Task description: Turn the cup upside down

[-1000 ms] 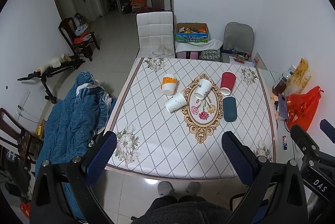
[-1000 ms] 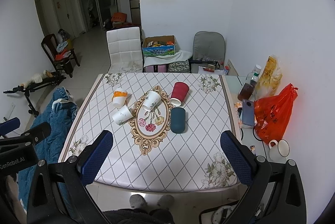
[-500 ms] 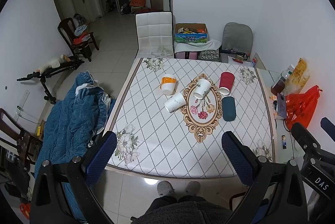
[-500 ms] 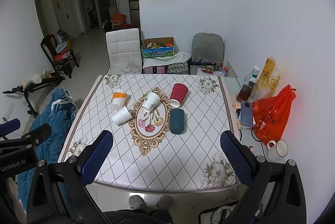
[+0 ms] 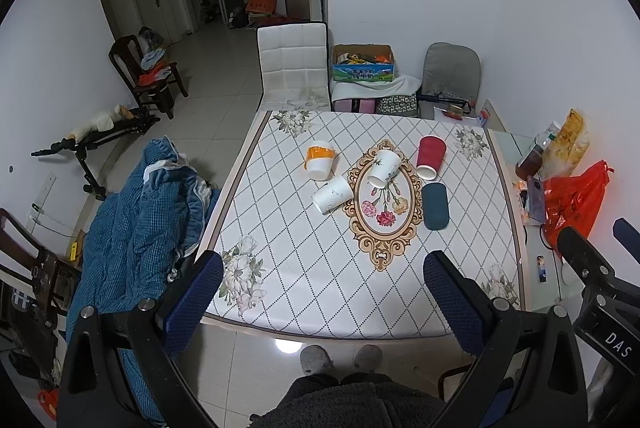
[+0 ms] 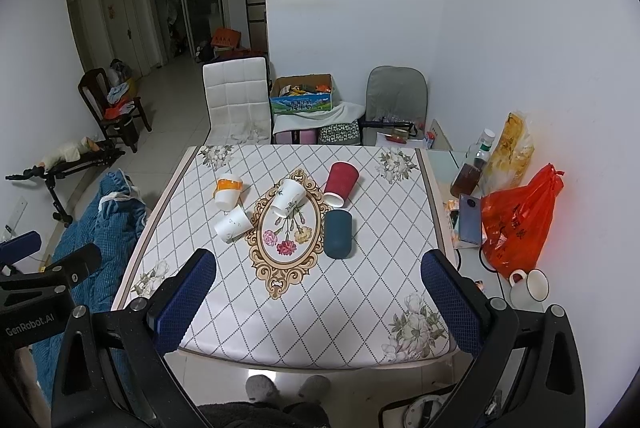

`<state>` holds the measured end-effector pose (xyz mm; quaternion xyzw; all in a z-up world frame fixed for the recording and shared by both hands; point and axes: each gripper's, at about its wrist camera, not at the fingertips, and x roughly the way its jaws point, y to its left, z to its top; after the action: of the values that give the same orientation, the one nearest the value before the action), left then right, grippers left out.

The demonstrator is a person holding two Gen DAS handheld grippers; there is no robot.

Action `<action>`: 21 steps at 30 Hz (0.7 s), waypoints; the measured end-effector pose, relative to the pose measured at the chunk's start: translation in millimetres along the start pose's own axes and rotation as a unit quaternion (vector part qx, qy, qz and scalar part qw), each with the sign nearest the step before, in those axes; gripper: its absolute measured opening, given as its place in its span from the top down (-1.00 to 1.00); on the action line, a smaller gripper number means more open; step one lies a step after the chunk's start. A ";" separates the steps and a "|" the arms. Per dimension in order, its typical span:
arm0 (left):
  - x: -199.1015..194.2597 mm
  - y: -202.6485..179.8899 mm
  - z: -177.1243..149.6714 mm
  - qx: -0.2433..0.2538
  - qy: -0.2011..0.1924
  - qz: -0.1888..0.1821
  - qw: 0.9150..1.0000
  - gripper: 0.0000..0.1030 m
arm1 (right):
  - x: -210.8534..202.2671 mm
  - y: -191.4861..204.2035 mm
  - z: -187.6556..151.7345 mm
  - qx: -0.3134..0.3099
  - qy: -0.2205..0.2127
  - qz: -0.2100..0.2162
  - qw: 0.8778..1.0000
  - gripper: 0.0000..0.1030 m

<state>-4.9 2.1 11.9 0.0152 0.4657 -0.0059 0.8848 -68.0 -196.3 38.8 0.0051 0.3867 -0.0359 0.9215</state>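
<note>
Several cups lie on their sides on the patterned table point(image 5: 304, 268): an orange-banded white cup point(image 5: 319, 160), a white cup point(image 5: 333, 194), a floral white cup point(image 5: 384, 167), a red cup point(image 5: 430, 157) and a dark teal cup point(image 5: 435, 205). They also show in the right wrist view: orange-banded point(image 6: 227, 190), white point(image 6: 233, 223), floral point(image 6: 287, 197), red point(image 6: 341, 183), teal point(image 6: 338, 233). My left gripper point(image 5: 322, 302) and right gripper point(image 6: 318, 294) are open and empty, held high above the table's near edge, far from the cups.
A white chair point(image 5: 293, 68) stands at the table's far edge. A blue blanket point(image 5: 136, 220) lies to the left. A side surface on the right holds a red bag point(image 6: 520, 220), a bottle point(image 6: 472, 168), a phone point(image 6: 470, 218) and a white mug point(image 6: 530, 285).
Both grippers have drawn slightly back and up, so the table looks a little smaller. The cups have not moved. Both grippers stay open.
</note>
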 end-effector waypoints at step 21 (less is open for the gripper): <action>7.6 -12.1 2.1 0.003 0.004 -0.005 1.000 -1.00 | -2.0 -4.3 9.5 0.000 0.000 0.000 1.000 -1.00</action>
<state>0.9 -10.1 6.6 0.0155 0.4695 -0.0121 0.8827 -63.0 -200.8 46.9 0.0052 0.3864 -0.0363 0.9216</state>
